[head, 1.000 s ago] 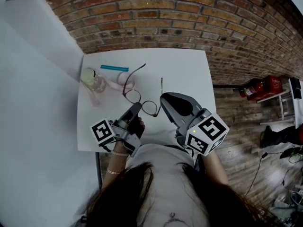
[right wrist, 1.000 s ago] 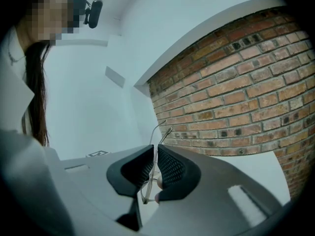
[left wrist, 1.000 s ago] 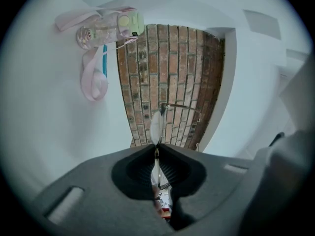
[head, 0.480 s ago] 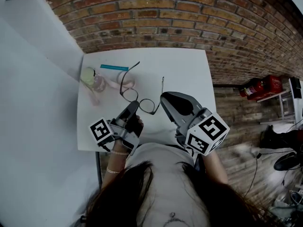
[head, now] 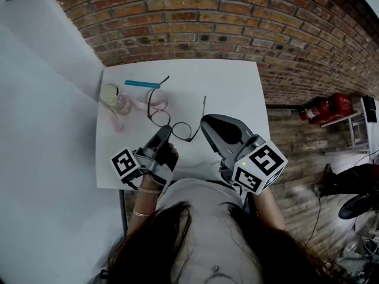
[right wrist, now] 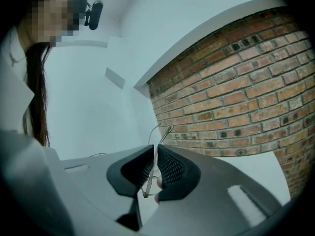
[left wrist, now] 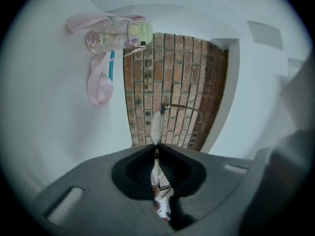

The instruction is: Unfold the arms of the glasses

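White tabletop (head: 237, 81) ran up to a brick wall (head: 237, 22), and the work was held just above the near half of it.

At the left gripper (left wrist: 156, 149) the ribbed pads were pressed together on the front of the glasses (left wrist: 158, 124). The frame showed edge-on, rising out of the jaws, and the far lens and one arm stood beyond them. The right gripper (right wrist: 153, 149) was likewise closed, pinching the thin metal of the other arm, whose end poked up past the jaw tips.

From the head view, the left gripper (head: 164, 136) held the lens rim from the near left. The right gripper (head: 203, 120) held its arm on the right, so the glasses (head: 172, 126) hung between the two tools over the table. The far arm swept away toward the wall, clear of the lenses. The arm in the right gripper also stood out from the frame, not folded across it.

By that look the task was mostly done: one arm seemed fully open and the second open or nearly so. What seemed left was to finish that swing, if any remained, and to set the glasses down.

Farther back on the table lay a small bottle (head: 115, 98) with a pink strap (left wrist: 98, 82), and beside it a blue stick (head: 142, 84), all untouched.
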The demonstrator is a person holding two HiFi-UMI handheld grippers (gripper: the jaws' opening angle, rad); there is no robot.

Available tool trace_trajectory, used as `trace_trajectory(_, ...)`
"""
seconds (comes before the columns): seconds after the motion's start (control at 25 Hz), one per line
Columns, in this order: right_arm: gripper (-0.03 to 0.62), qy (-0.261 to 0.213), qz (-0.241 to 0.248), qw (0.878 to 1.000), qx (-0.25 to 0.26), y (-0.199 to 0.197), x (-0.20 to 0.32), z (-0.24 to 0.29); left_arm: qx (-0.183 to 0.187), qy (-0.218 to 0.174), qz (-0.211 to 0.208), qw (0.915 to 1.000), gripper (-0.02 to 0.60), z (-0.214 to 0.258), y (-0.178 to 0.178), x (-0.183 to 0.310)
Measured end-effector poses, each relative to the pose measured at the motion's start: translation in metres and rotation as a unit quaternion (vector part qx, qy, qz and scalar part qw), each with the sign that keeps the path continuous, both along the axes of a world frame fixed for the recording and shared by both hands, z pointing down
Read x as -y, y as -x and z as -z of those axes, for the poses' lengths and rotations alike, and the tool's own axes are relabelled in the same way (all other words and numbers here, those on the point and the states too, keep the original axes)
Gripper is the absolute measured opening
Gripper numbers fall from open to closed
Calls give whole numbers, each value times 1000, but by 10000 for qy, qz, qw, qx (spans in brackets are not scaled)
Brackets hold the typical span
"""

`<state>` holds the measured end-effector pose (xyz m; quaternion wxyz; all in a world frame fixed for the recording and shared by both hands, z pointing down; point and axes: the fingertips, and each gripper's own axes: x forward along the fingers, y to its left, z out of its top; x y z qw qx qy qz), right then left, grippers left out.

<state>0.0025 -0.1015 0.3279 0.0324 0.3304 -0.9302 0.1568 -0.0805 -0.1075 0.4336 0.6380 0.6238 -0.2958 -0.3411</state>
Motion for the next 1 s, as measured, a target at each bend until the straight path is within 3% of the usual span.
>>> trace_trajectory(0.68,6,-50,12,10000,36,-2,-1,0,20,48,112,9999,23,-3,1,1)
trace_trajectory(1.0,11,-70,-294,9995,15,-17,8,-3,-96,30,130,9999,23,-3,3,1)
